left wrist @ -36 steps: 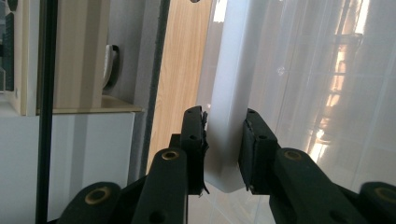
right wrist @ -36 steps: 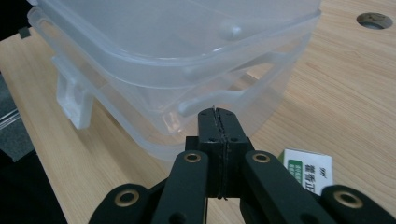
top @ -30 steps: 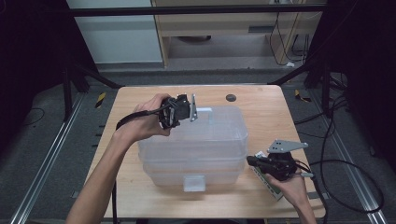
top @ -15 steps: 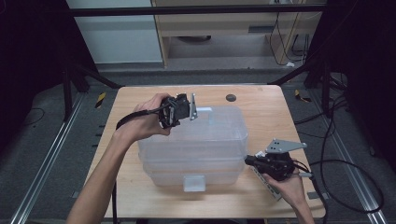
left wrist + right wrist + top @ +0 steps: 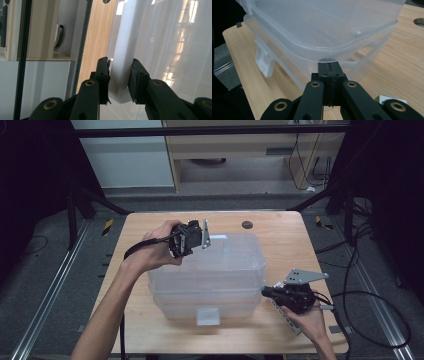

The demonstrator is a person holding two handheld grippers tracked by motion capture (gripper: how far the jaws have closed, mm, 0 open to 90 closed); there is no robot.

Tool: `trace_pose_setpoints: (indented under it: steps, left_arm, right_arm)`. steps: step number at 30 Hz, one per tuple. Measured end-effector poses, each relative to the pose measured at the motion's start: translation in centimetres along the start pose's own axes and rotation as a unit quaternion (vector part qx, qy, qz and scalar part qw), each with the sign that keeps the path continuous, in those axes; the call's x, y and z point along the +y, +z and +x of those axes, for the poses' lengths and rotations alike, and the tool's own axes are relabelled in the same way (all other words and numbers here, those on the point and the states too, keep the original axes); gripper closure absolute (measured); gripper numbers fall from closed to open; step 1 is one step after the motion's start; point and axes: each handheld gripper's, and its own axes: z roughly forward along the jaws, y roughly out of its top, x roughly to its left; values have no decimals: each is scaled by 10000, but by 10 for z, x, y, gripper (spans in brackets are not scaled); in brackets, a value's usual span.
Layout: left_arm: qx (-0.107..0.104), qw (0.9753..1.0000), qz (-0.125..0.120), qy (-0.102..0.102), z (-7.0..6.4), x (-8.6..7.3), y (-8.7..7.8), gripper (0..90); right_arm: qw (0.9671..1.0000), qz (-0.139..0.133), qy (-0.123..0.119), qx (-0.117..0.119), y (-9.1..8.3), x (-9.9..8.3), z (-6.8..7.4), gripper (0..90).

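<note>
A clear plastic storage box (image 5: 210, 295) with a deep clear lid (image 5: 225, 265) stands mid-table. My left gripper (image 5: 216, 239) reaches over the box's far edge. In the left gripper view the left gripper (image 5: 120, 72) is shut on the lid's white latch (image 5: 122, 50), one jaw on each side. My right gripper (image 5: 265, 292) is at the box's near right corner. The right gripper (image 5: 329, 66) is shut with nothing between its jaws, and its tip touches the underside of the lid's rim (image 5: 322, 56). Another white latch (image 5: 207, 316) hangs at the front.
The wooden table (image 5: 300, 245) has a dark round hole (image 5: 247, 225) behind the box. A white strip (image 5: 286, 319) lies under my right hand. A small white and green card (image 5: 390, 98) lies near the right gripper. Black cables trail off the table's right side.
My right gripper has slid left, up to the box's near right corner. The left gripper has stayed on the far latch.
</note>
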Motion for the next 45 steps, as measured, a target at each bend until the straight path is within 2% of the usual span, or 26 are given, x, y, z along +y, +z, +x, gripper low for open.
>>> trace_pose_setpoints:
  steps: [8,15,20,26,31,32,33,35,36,38,41,42,43,44,45]
  left_arm:
    - [56,10000,-25,-67,2,0,1,705]
    - [-11,9997,-179,-134,3,-2,-5,614]
    - [-34,9990,-336,-290,4,-6,-12,576]
    - [59,9956,-583,-726,7,-24,-32,564]
    - [175,9908,-752,-1110,8,-44,-45,565]
    - [175,9908,-752,-1110,8,-44,-45,565]
    - [243,9885,-802,-1257,8,-52,-48,566]
    - [335,9864,-847,-1369,7,-61,-51,566]
    - [335,9864,-847,-1369,7,-61,-51,564]
    - [445,9821,-927,-1580,3,-73,-56,558]
    - [559,9770,-1009,-1793,-3,-87,-61,551]
    - [559,9770,-1009,-1793,-3,-87,-61,544]
    - [616,9727,-1081,-1960,-8,-99,-63,542]
    - [616,9727,-1081,-1960,-8,-99,-63,541]
    - [717,9680,-1117,-2129,-12,-112,-66,541]
  right_arm:
    - [10000,-71,-8,6,-1,2,0,900]
    - [10000,-92,3,13,-1,3,-1,900]
    - [9999,-117,13,26,-1,3,-1,900]
    - [9999,-105,-14,2,-2,4,-1,900]
    - [9999,-118,-41,-41,-3,6,0,900]
    - [9999,-118,-41,-41,-3,6,0,900]
    - [9999,-116,-42,-35,-3,6,0,900]
    - [9999,-120,-46,-36,-3,6,-1,900]
    - [9999,-120,-46,-36,-3,6,-1,900]
    - [9999,-123,-49,-42,-3,7,-1,900]
    - [9999,-130,-50,-40,-3,7,-1,900]
    - [9999,-130,-50,-40,-3,7,-1,900]
    - [9999,-136,-45,-40,-3,7,-1,900]
    - [9999,-136,-45,-40,-3,7,-1,900]
    - [9999,-137,-47,-44,-3,7,-1,900]
